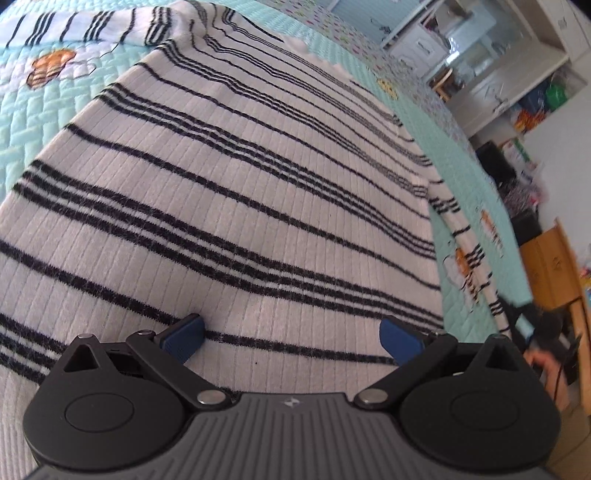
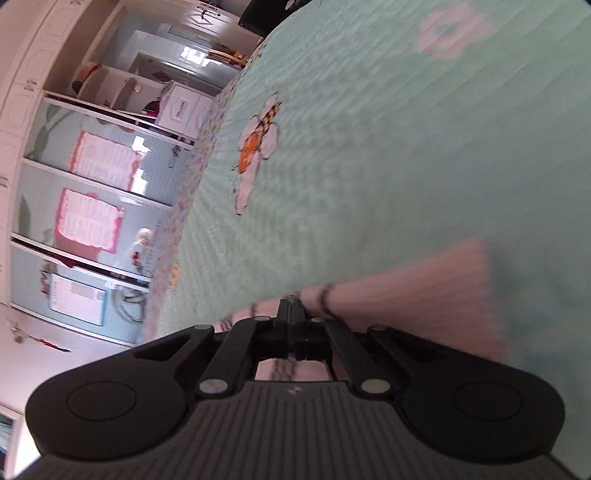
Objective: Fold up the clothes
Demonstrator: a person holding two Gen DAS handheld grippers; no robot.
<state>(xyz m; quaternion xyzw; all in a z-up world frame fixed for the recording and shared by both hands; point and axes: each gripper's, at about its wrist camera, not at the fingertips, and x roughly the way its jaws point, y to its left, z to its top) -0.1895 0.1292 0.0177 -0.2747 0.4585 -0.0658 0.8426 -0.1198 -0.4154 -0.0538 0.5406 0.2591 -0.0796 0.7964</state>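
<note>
- the striped sweater lay spread flat on the mint quilted bedspread, white ribbed knit with black bands, filling most of the left wrist view.
- one sleeve trailed off the body's right edge toward the side of the bed; the other sleeve stretched away at the top left of that view.
- the left gripper hovered low over the body of the sweater with its blue pads spread wide apart — nothing between them, though whether they touched the knit i could not tell.
- the right gripper had its fingers pressed together on a strip of the pale striped fabric, apparently a sleeve cuff, held just above the bedspread; that view was blurred, so the exact hold was hard to read.
- judged from this, the step in hand was the sleeve fold — the right side carrying a sleeve inward, the body not yet folded.
- the next move likely called for bringing that sleeve across and laying it flat on the body, while the left gripper pinned or steadied the knit so it would not drag.
- the risk was the soft knit bunching or sliding on the quilt as the sleeve was pulled.
</note>
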